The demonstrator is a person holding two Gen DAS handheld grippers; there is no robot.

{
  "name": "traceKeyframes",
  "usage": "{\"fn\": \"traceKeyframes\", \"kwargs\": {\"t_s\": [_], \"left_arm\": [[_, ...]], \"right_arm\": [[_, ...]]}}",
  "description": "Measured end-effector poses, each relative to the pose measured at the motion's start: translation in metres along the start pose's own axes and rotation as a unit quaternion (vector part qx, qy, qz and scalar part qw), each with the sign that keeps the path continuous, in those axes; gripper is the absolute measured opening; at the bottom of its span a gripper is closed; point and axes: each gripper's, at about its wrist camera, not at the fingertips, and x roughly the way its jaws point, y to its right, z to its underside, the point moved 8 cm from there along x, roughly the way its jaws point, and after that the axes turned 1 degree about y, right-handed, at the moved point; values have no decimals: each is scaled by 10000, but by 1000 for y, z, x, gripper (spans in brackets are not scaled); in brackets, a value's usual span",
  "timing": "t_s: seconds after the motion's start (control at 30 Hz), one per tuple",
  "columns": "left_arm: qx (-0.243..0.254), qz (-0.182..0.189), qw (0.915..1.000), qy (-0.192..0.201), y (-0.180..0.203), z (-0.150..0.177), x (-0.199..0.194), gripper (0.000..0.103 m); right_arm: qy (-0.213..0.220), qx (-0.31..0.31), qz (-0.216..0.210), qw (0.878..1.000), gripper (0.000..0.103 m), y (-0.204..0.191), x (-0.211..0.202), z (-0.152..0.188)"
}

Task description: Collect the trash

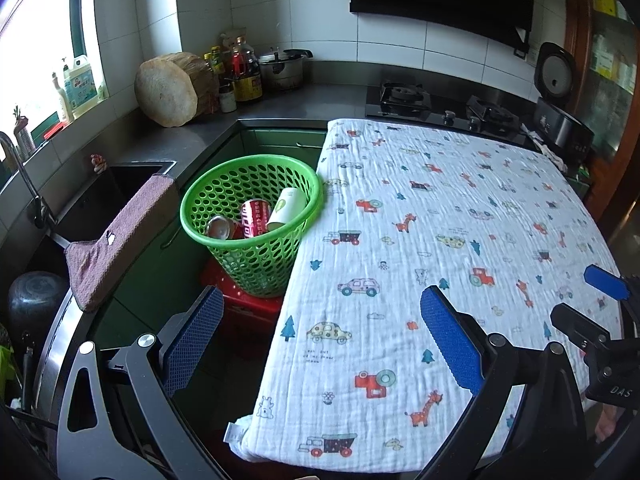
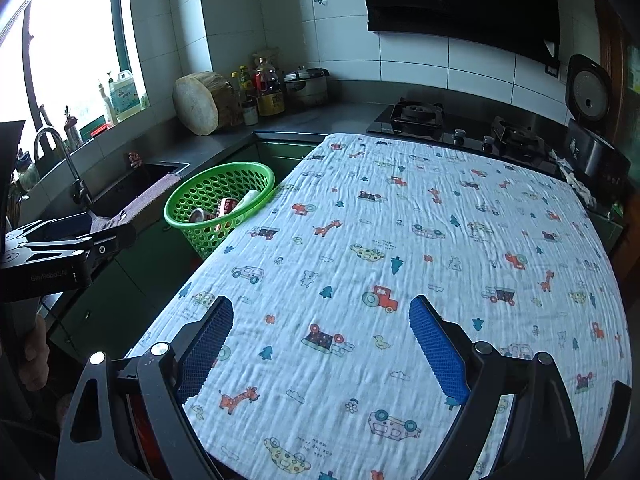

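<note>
Left gripper (image 1: 320,336) jaws wide, empty, basket (image 1: 252,184) with cans (image 1: 255,219) well beyond

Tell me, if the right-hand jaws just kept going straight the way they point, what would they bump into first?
Most likely the patterned cloth covering the table: the right gripper, open and empty, angles down over it with nothing between.

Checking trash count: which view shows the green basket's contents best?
Left wrist: green basket sits closer, red can, silver can and paper cup distinct. Right wrist shows the basket farther and smaller, contents partly hidden.
</note>
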Motion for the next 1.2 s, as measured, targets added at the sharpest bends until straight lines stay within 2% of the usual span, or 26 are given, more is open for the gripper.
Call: {"fn": "traceKeyframes", "kwargs": {"t_s": [0.53,1.2], "left_arm": [[82,95,9999,-9,10,13,-4,98],[116,78,9999,-20,9,18,-8,98]], "right_arm": [[80,148,115,9998,88,9,-9,2],[92,180,43,9998,89,4,-11,3]]}}
